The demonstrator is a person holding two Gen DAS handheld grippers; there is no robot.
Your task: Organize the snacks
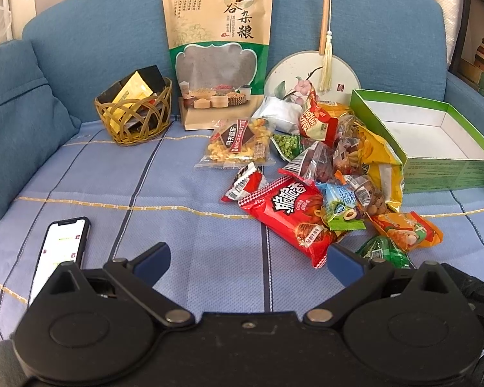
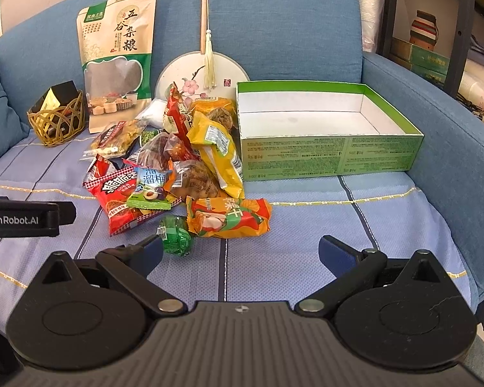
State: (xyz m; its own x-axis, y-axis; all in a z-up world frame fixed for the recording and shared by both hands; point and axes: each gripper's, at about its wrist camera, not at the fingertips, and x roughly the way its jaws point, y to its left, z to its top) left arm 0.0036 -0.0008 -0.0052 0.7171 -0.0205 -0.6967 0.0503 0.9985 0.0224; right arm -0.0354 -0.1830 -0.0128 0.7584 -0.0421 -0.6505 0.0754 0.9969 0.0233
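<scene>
Nothing looks sorted yet: the snack pile (image 2: 177,167) lies heaped on the sofa cloth just left of the green box (image 2: 332,135), whose white inside seems bare, though its near corner is hidden. The left gripper (image 1: 248,258) and right gripper (image 2: 240,253) hover spread wide, holding nothing.

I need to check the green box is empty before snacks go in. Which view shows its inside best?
The right wrist view: the green box sits near centre, its white floor bare. In the left wrist view the green box lies at the right edge, more distorted.
</scene>
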